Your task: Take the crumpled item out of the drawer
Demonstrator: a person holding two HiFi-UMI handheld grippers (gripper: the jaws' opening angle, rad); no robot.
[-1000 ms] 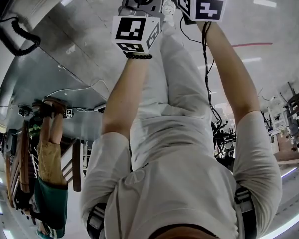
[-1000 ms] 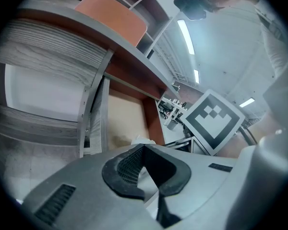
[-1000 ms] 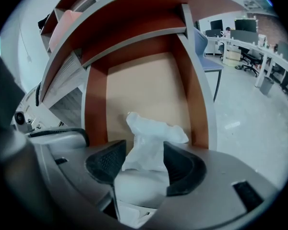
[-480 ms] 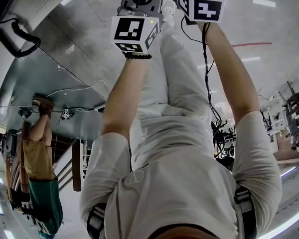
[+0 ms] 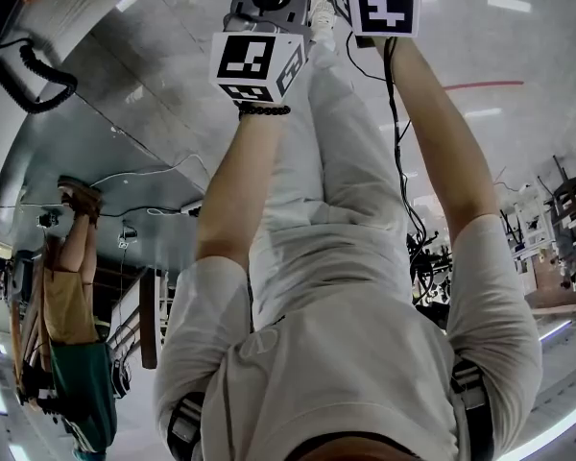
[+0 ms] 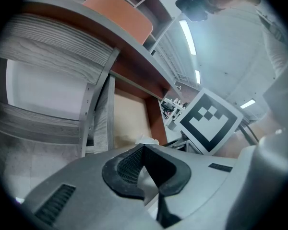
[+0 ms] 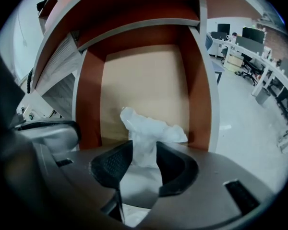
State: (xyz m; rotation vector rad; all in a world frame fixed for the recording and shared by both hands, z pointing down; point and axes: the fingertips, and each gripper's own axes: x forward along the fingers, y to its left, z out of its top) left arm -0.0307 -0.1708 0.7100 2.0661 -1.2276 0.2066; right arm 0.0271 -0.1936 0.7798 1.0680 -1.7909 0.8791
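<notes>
The drawer stands open, with red-brown side walls and a bare beige bottom. A crumpled white paper rises from between the pads of my right gripper, which pinch its lower part; the jaws are opening slightly with the paper still between them. My left gripper is beside the drawer, pads meeting at the tips and nothing held. A bit of the white paper shows just beyond it. In the head view only the marker cubes show, left and right, at arm's length.
Grey wood-grain panels of the furniture lie left of the drawer, with an orange thing on top. Office desks and chairs stand off to the right. Another person is at the head view's left edge, near a coiled black cable.
Both marker cubes have drifted slightly toward the top edge of the head view, the right one more. The person at the left edge has shifted position.
</notes>
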